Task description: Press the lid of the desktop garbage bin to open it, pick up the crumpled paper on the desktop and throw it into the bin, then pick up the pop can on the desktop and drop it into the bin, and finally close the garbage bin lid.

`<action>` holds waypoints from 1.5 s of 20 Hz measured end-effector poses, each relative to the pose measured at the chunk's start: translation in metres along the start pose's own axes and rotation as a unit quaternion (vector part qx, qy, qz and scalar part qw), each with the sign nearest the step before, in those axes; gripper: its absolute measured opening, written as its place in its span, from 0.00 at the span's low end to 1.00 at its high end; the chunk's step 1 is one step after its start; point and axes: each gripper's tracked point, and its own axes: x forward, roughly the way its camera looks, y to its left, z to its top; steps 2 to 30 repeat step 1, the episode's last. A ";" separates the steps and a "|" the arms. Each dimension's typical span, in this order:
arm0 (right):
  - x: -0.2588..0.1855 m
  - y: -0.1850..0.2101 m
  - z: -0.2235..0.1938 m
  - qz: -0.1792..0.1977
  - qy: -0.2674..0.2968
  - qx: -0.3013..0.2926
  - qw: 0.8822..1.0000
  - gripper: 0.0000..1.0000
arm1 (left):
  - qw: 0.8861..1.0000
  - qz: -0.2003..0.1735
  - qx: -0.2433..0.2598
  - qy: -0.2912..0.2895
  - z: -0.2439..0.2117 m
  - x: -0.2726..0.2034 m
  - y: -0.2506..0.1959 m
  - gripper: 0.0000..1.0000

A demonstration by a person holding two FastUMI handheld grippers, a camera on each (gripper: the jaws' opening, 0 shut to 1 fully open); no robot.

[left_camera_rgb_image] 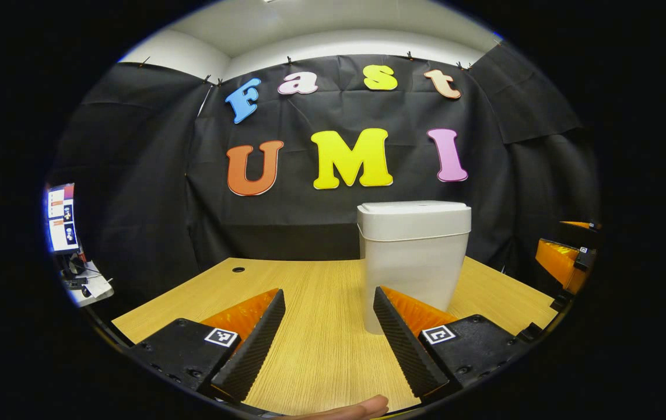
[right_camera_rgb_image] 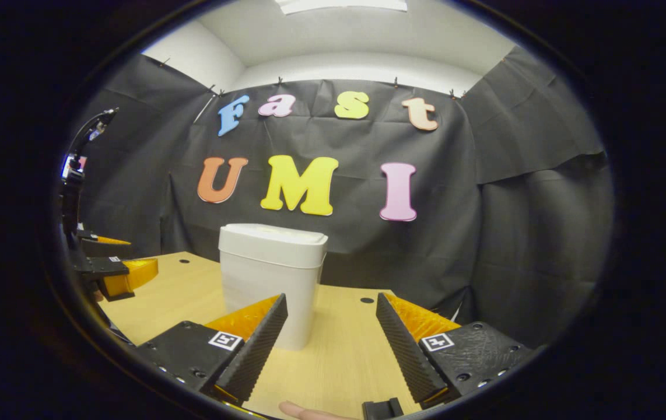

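Left gripper view: bin (left_camera_rgb_image: 413,256) upright on desk (left_camera_rgb_image: 309,303), lid (left_camera_rgb_image: 413,208) down, left gripper (left_camera_rgb_image: 328,332) fingers apart, holding nothing. Right gripper (right_camera_rgb_image: 330,344) likewise spread. Guess lid press comes first: push straight down mid-lid so bin doesn't tip.

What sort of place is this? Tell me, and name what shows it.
Most likely a data-recording booth, not a home: black cloth is clipped up as walls, a bare wooden table holds one white garbage bin, and a monitor stands at the side.
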 end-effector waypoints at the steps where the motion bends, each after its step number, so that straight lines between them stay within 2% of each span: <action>1: 0.000 0.001 -0.001 0.000 0.001 -0.001 1.000 0.95 | 1.000 0.000 0.000 0.000 0.002 0.001 0.000 0.99; 30: 0.000 0.001 -0.001 0.000 0.001 -0.001 1.000 0.95 | 1.000 0.000 0.000 0.000 0.002 0.001 0.000 0.99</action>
